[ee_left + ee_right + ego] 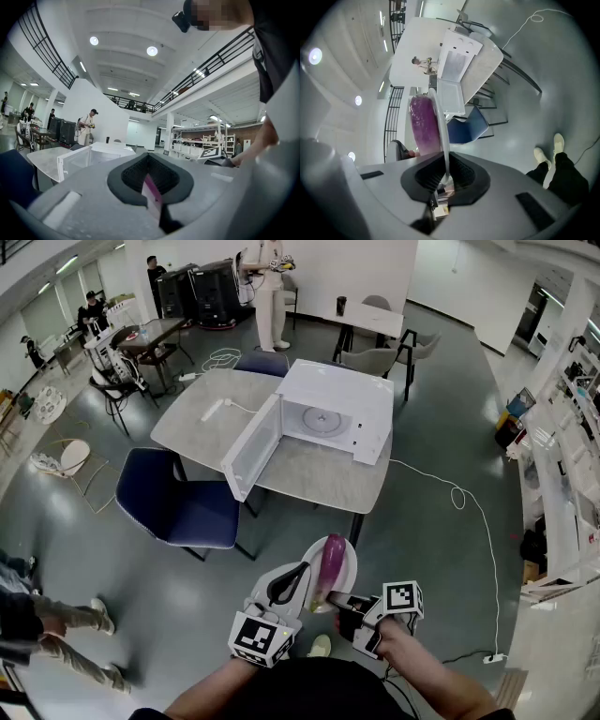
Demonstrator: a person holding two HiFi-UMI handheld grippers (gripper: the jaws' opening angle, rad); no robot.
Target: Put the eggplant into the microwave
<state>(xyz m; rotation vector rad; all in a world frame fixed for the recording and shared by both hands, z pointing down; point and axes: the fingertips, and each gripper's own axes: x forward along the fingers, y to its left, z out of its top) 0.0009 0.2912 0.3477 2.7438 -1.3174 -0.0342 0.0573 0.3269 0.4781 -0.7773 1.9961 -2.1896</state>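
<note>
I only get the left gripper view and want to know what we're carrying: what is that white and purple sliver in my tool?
Observer: The white is the edge of a white plate, which the left tool is closed on. The purple is the eggplant lying on it.
Operator: Is the other tool helping?
Observer: Yes. The right tool is closed on the plate's rim on the opposite side.
Operator: Anything inside the microwave?
Observer: The head view looks into the open microwave, and a glass turntable shows inside.
</note>
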